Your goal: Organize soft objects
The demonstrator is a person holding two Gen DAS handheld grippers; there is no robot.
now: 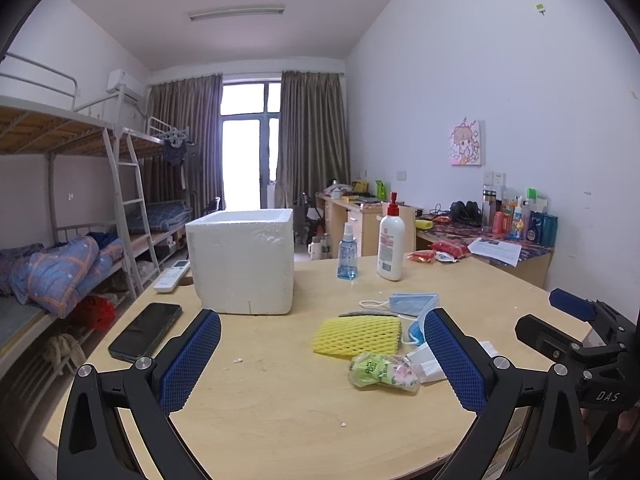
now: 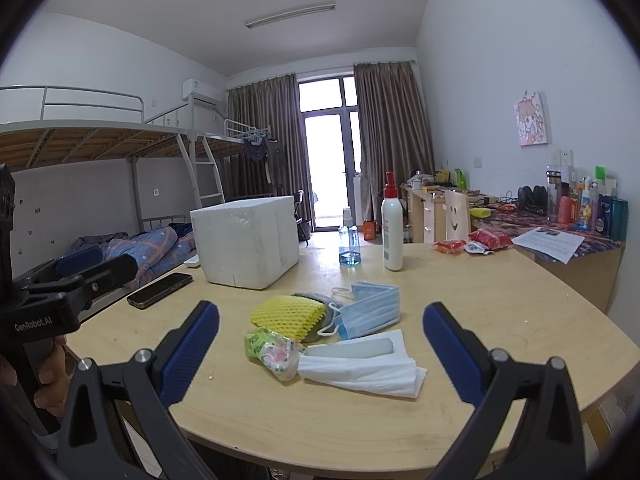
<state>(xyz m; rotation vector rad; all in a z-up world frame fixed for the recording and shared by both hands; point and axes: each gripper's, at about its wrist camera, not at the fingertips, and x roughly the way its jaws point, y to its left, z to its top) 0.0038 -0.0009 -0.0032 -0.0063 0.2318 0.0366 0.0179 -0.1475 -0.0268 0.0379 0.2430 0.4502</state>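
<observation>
A small heap of soft things lies mid-table: a yellow foam net (image 1: 358, 336) (image 2: 288, 316), a blue face mask (image 1: 414, 304) (image 2: 370, 312), a green tissue pack (image 1: 382, 372) (image 2: 272, 352), white folded tissues (image 2: 364, 364) (image 1: 428, 364) and a grey cloth (image 2: 316, 300). Behind them stands a white foam box (image 1: 244, 260) (image 2: 248, 240). My left gripper (image 1: 322, 360) is open, hovering before the heap with nothing in it. My right gripper (image 2: 320, 350) is open too, its jaws wide on either side of the heap, nothing held.
A black phone (image 1: 146, 330) (image 2: 160, 290) and a remote (image 1: 172, 276) lie at the table's left. A blue spray bottle (image 1: 347, 252) (image 2: 349, 242) and a lotion bottle (image 1: 390, 240) (image 2: 391, 226) stand behind. Red snack packets (image 2: 472, 242) lie far right. Bunk beds (image 1: 60, 200) line the left wall.
</observation>
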